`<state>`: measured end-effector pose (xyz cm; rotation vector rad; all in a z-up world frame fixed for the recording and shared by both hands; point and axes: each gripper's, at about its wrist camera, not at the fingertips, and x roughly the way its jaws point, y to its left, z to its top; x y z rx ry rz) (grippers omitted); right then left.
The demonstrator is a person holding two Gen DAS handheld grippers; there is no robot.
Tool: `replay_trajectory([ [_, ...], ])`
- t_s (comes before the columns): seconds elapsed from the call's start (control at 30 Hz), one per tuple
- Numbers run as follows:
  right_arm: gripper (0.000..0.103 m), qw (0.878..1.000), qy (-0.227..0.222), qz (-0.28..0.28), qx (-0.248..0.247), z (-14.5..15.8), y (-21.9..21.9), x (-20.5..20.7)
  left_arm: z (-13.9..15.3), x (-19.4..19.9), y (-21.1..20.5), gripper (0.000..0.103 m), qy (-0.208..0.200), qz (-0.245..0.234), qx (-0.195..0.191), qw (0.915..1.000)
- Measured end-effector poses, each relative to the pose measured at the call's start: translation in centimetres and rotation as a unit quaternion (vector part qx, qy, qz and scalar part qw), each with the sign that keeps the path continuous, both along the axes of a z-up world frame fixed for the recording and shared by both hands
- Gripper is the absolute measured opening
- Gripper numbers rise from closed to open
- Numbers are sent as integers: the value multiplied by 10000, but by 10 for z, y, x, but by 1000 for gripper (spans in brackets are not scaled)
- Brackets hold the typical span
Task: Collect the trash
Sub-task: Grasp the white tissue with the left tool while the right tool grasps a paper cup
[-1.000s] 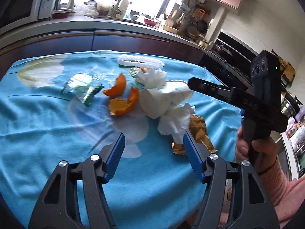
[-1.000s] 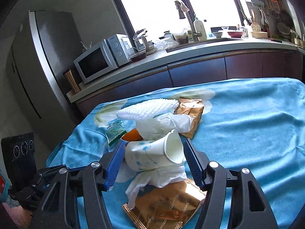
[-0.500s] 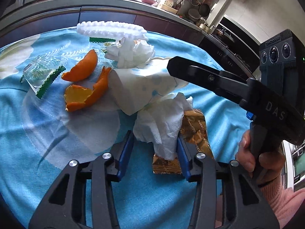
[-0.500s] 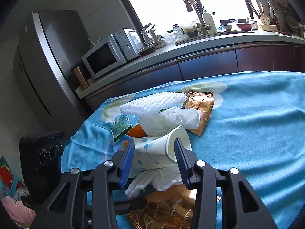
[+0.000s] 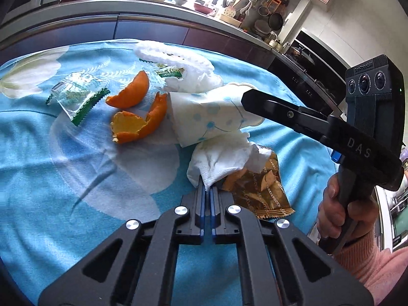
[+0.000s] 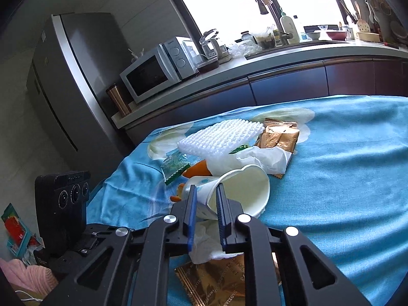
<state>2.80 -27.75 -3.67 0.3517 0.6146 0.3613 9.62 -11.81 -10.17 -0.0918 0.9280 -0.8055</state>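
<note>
Trash lies piled on a blue tablecloth (image 5: pixel 63 153). My left gripper (image 5: pixel 207 188) is shut on a corner of a crumpled white tissue (image 5: pixel 224 158), which lies over a gold wrapper (image 5: pixel 260 191). My right gripper (image 6: pixel 206 191) is shut on a squashed white paper cup (image 6: pixel 242 188) with blue dots, pinching its wall; the cup also shows in the left wrist view (image 5: pixel 209 117), with the right gripper's finger (image 5: pixel 280 109) against it. Orange peels (image 5: pixel 137 117), a clear green-edged wrapper (image 5: pixel 76 97) and white foam netting (image 5: pixel 173 56) lie behind.
A second gold wrapper (image 6: pixel 280 135) and another tissue (image 6: pixel 257 160) lie past the cup. A kitchen counter (image 6: pixel 255 61) with a microwave (image 6: pixel 153 74) and sink runs behind the table. A fridge (image 6: pixel 66 81) stands at the left.
Both grippers have closed: the left moved in and shut on the tissue's corner, the right squeezed shut on the paper cup, flattening it.
</note>
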Motion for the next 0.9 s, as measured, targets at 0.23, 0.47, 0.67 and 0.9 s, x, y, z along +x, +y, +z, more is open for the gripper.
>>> replay_trajectory([
  [0.23, 7, 9997, -158, 172, 76, 12, 12, -9, 12, -9, 44, 3, -127, 266, -131, 9995],
  [0.47, 7, 9985, -320, 438, 89, 25, 34, -15, 26, -23, 83, 3, -390, 533, -126, 9977],
  [0.67, 7, 9966, -383, 721, 131, 29, 57, -16, 35, -35, 118, 3, -547, 798, -140, 9952],
  [0.9, 7, 9933, -379, 1083, 133, 31, 87, -11, 41, -48, 164, 3, -643, 1243, -104, 9901],
])
